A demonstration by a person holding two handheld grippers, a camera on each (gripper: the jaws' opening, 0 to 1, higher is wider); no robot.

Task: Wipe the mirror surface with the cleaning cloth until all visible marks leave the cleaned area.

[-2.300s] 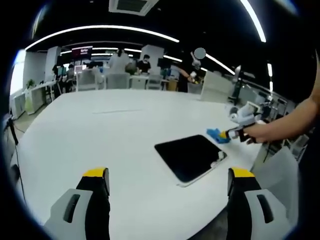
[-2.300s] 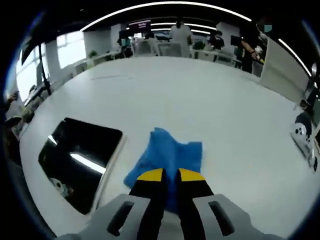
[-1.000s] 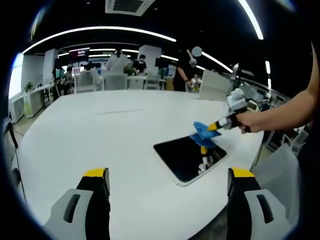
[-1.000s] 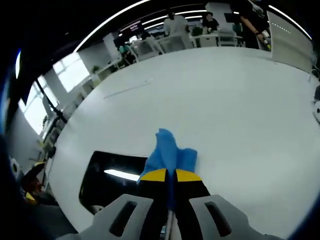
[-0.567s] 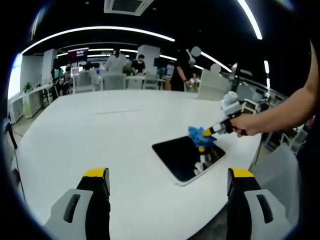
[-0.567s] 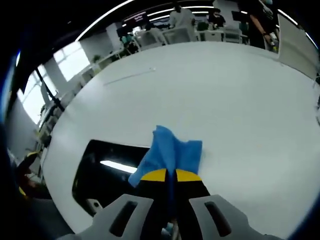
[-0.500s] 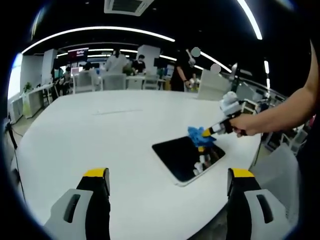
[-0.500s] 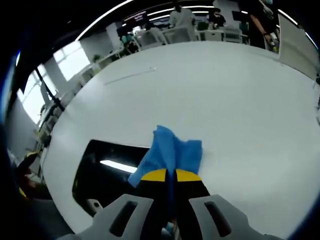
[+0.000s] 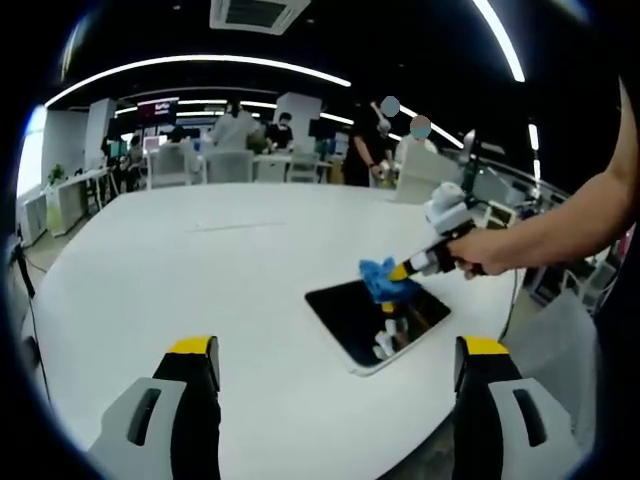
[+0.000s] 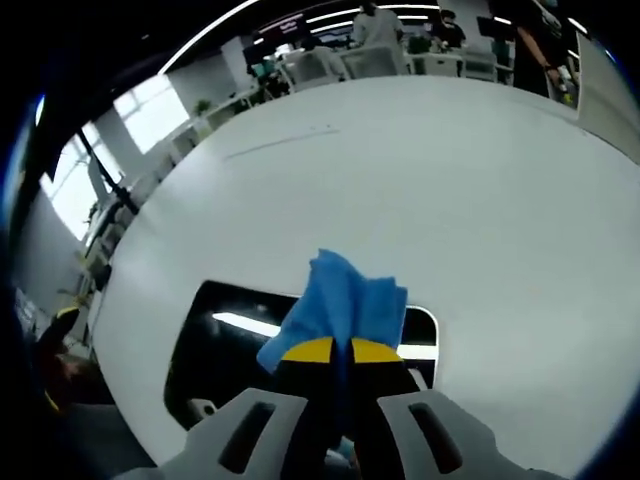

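The right gripper pinches the blue cloth between its fingers and holds it over the mirror, which lies on the white table. The left gripper is apart, near the table edge, its fingers spread wide.

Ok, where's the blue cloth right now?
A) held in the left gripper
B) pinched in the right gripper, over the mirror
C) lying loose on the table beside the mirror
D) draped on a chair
B: the right gripper has its jaws shut on the cloth, which sits over the mirror; the left gripper view shows the same.
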